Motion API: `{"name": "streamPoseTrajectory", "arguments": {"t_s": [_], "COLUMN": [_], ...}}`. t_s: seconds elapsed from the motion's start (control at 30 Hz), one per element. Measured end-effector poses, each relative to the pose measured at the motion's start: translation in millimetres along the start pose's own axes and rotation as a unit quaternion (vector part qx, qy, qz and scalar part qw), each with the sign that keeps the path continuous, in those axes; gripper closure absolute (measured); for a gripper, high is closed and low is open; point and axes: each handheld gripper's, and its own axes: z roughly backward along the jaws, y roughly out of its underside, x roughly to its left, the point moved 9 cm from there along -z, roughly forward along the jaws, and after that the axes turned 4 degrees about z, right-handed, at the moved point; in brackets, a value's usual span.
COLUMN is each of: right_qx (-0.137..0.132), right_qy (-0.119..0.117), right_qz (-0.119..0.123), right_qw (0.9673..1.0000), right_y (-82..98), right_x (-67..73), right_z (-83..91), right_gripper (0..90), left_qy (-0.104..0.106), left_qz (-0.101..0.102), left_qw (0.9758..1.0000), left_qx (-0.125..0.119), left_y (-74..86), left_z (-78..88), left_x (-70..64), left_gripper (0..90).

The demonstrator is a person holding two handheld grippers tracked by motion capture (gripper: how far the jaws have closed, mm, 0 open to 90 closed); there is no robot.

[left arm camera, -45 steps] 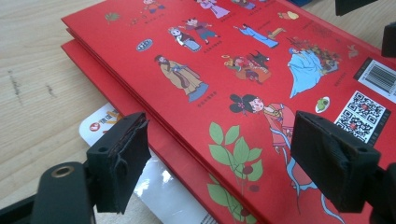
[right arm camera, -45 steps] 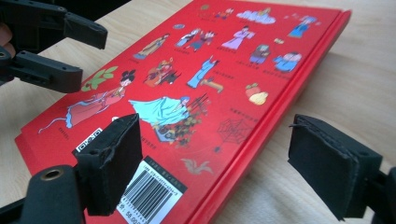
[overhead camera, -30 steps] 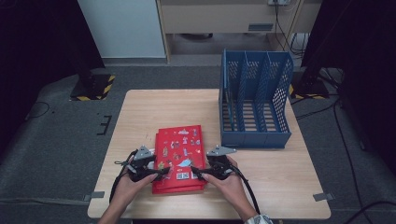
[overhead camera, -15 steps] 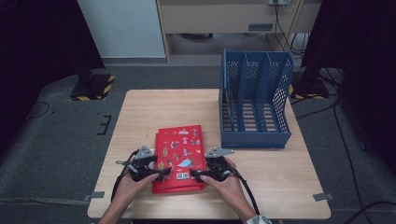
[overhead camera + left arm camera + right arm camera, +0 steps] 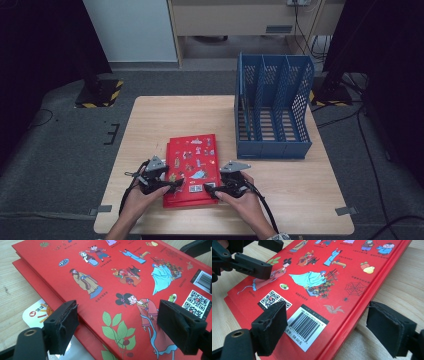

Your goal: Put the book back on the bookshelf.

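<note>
Counter (image 5: 165, 117): pale wood, grey floor around.
Book (image 5: 192, 167): red, cartoon figures, barcode.
Left tool (image 5: 172, 186): wide, closing, astride book's corner.
Right tool (image 5: 212, 190): wide, closing, astride book's edge.

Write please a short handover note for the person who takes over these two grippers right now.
Left gripper: open, jaws astride the left edge of the top red book; they just closed a little.
Right gripper: open, astride its right edge by the barcode; also closing a little.
Things: two red books stacked flat on the table; blue file rack stands empty beyond.
Done: both grippers placed.
Left: probably grip, lift and file the book.
</note>
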Motion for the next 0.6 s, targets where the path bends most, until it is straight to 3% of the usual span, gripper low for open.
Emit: {"name": "streamPoseTrajectory", "arguments": {"t_s": [0.1, 0.6], "right_qx": [0.002, 0.001], "right_qy": [0.004, 0.003], "right_qz": [0.001, 0.003], "right_qw": [1.0000, 1.0000], "right_y": [0.5, 7.8], "right_x": [1.1, 6.4], "right_z": [1.4, 11.1], "right_gripper": [17.9, 20.0], "left_qy": [0.009, 0.016], "left_qz": [0.010, -0.004], "left_qw": [0.9999, 0.9999], "left_qx": [-0.005, -0.003], "left_y": [-0.8, 0.5], "left_z": [-0.2, -3.2], "left_x": [0.2, -4.2], "left_gripper": [16.4, 15.2]}}
